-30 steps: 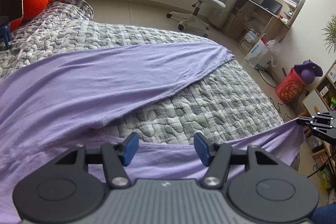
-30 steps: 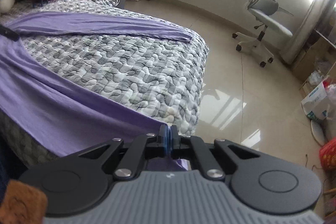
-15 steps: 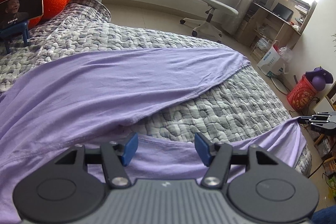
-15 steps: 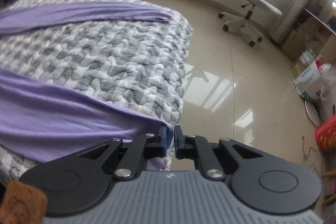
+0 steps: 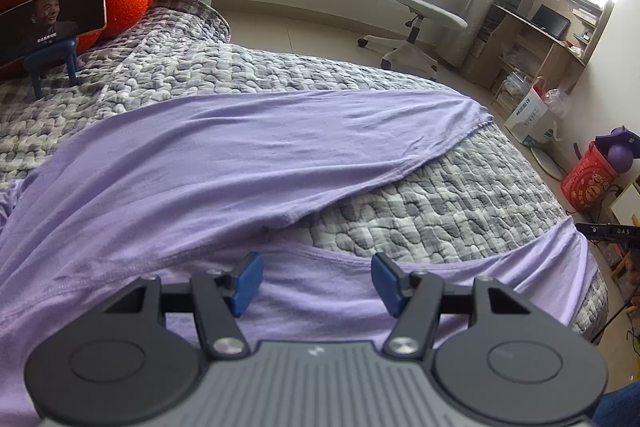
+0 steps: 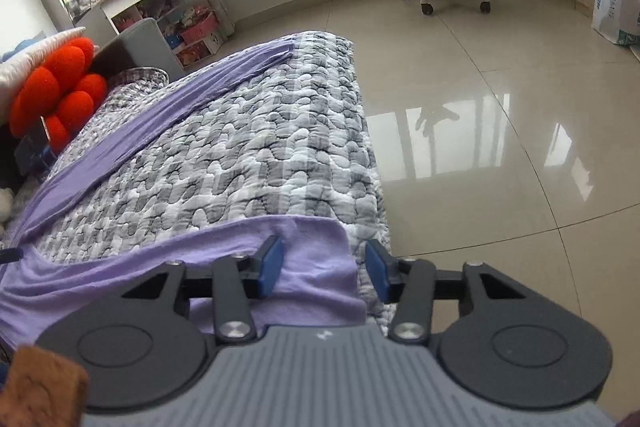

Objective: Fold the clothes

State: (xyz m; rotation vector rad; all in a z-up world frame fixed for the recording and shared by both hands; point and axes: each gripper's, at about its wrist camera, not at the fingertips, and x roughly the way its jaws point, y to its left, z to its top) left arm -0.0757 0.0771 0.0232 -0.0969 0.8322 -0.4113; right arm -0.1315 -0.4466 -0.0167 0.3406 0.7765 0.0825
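Lilac fabric of the garment [image 5: 248, 163] lies spread over the grey quilted bed [image 5: 432, 203], ahead of and beneath both tongs; the right tongs [image 6: 324, 269], clamped on its corner a moment ago, now gape wide and hold nothing, the released corner resting between the blue pads at the bed's edge; the left tongs [image 5: 316, 281] stay wide open and empty above the near hem; the garment's near side is cut off.
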